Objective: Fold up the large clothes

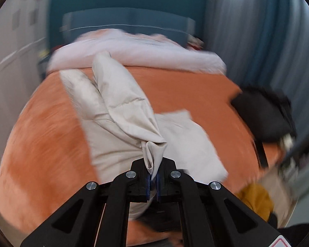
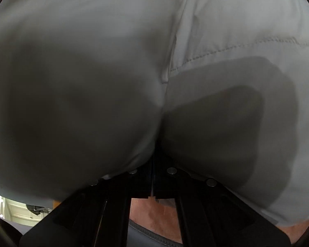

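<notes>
Above the orange bed (image 1: 195,94), both grippers' fingers (image 1: 148,182) pinch the beige jacket (image 1: 121,103) edges.

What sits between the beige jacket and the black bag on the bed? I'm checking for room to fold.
Only bare orange bedspread between the beige jacket and the black bag, in the left wrist view.

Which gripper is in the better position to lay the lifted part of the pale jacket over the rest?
Left, probably. The left gripper holds a bunched end of the pale jacket above the orange bed. The right gripper is buried in fabric.
</notes>
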### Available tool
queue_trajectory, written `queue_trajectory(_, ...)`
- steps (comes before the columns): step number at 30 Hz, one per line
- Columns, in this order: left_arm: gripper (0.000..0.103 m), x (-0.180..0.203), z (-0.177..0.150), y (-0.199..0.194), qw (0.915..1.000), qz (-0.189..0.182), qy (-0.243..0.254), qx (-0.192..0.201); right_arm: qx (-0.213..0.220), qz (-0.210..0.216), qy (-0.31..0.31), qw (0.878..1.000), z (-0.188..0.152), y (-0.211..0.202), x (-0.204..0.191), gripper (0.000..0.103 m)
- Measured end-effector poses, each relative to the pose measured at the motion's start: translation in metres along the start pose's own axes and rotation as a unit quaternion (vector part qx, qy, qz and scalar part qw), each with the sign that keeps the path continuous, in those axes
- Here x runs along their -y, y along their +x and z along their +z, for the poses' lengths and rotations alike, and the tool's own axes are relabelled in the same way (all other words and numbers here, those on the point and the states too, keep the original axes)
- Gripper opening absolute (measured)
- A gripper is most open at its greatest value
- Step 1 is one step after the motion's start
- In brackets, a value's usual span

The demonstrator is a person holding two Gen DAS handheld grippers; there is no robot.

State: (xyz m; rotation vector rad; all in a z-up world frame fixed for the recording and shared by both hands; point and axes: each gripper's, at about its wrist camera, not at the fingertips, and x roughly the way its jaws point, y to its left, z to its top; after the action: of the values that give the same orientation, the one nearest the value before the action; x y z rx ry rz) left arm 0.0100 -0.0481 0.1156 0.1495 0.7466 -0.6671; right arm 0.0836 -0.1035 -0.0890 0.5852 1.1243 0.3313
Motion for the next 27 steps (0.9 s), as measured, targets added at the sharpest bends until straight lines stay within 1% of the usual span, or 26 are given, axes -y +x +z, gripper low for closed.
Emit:
queue_trajectory(1, 0.000, 0.023, -0.001, 0.016, 0.9994, -0.007, 0.031, -0.012, 0.004, 0.022, 0.012, 1.000, 0.000, -0.002, 0.006, 0.000)
queue_trajectory(3, 0.000, 0.053, -0.004, 0.037, 0.9970, -0.022, 0.070, -0.025, 0.006, 0.069, 0.039, 0.997, -0.001, -0.010, 0.020, 0.000)
queue_trajectory(4, 0.000, 0.069, -0.006, 0.047, 0.9947, -0.030, 0.093, -0.030, 0.001, 0.097, 0.069, 0.993, -0.004, -0.023, 0.031, 0.000)
queue_trajectory(5, 0.000, 0.081, -0.008, 0.053, 0.9927, -0.033, 0.111, -0.036, 0.003, 0.117, 0.089, 0.989, -0.008, -0.038, 0.040, 0.004)
queue_trajectory(6, 0.000, 0.092, -0.009, 0.058, 0.9907, -0.036, 0.124, -0.041, 0.012, 0.134, 0.100, 0.986, -0.012, -0.056, 0.050, 0.004)
queue_trajectory(7, 0.000, 0.102, -0.011, 0.065, 0.9885, -0.041, 0.136, -0.051, 0.024, 0.139, 0.109, 0.984, -0.019, -0.082, 0.066, 0.004)
queue_trajectory(8, 0.000, 0.110, -0.013, 0.071, 0.9867, -0.046, 0.144, -0.059, 0.041, 0.134, 0.118, 0.983, -0.026, -0.110, 0.086, 0.004)
queue_trajectory(9, 0.000, 0.120, -0.017, 0.079, 0.9844, -0.050, 0.155, -0.068, 0.056, 0.129, 0.130, 0.982, -0.029, -0.130, 0.101, 0.004)
queue_trajectory(11, 0.000, 0.135, -0.026, 0.096, 0.9808, -0.053, 0.168, -0.084, 0.114, 0.111, 0.170, 0.973, -0.039, -0.188, 0.145, 0.004)
queue_trajectory(12, 0.000, 0.145, -0.032, 0.109, 0.9785, -0.053, 0.175, -0.096, 0.141, 0.089, 0.176, 0.970, -0.040, -0.213, 0.158, 0.004)
queue_trajectory(13, 0.000, 0.152, -0.035, 0.118, 0.9765, -0.052, 0.181, -0.104, 0.173, 0.052, 0.170, 0.969, -0.040, -0.245, 0.168, 0.004)
queue_trajectory(15, 0.000, 0.165, -0.049, 0.133, 0.9723, -0.051, 0.195, -0.118, 0.210, 0.011, 0.140, 0.968, -0.030, -0.287, 0.170, 0.004)
queue_trajectory(16, 0.000, 0.174, -0.057, 0.143, 0.9687, -0.049, 0.207, -0.128, 0.218, 0.003, 0.122, 0.968, -0.022, -0.299, 0.165, 0.004)
queue_trajectory(17, 0.000, 0.178, -0.064, 0.149, 0.9667, -0.047, 0.213, -0.133, 0.225, -0.006, 0.100, 0.969, -0.013, -0.305, 0.152, 0.004)
queue_trajectory(18, 0.000, 0.181, -0.070, 0.154, 0.9650, -0.046, 0.218, -0.138, 0.231, -0.019, 0.067, 0.970, 0.003, -0.315, 0.140, 0.004)
queue_trajectory(19, 0.000, 0.186, -0.077, 0.161, 0.9628, -0.044, 0.224, -0.145, 0.233, -0.024, 0.048, 0.971, 0.010, -0.316, 0.131, 0.004)
queue_trajectory(22, 0.001, 0.192, -0.091, 0.175, 0.9606, -0.037, 0.230, -0.151, 0.232, -0.021, -0.011, 0.972, 0.064, -0.296, 0.088, 0.004)
queue_trajectory(23, 0.001, 0.193, -0.095, 0.179, 0.9602, -0.033, 0.232, -0.152, 0.225, -0.019, -0.028, 0.974, 0.076, -0.284, 0.075, 0.004)
queue_trajectory(24, 0.001, 0.191, -0.096, 0.180, 0.9605, -0.031, 0.231, -0.151, 0.211, -0.025, -0.046, 0.976, 0.096, -0.272, 0.066, 0.004)
queue_trajectory(25, 0.001, 0.191, -0.096, 0.183, 0.9611, -0.028, 0.230, -0.150, 0.202, -0.034, -0.053, 0.977, 0.102, -0.283, 0.088, 0.004)
queue_trajectory(26, 0.001, 0.191, -0.096, 0.185, 0.9622, -0.027, 0.227, -0.148, 0.185, -0.043, -0.059, 0.980, 0.113, -0.271, 0.088, 0.004)
queue_trajectory(27, 0.002, 0.191, -0.095, 0.185, 0.9636, -0.027, 0.223, -0.145, 0.170, -0.053, -0.062, 0.982, 0.116, -0.260, 0.087, 0.004)
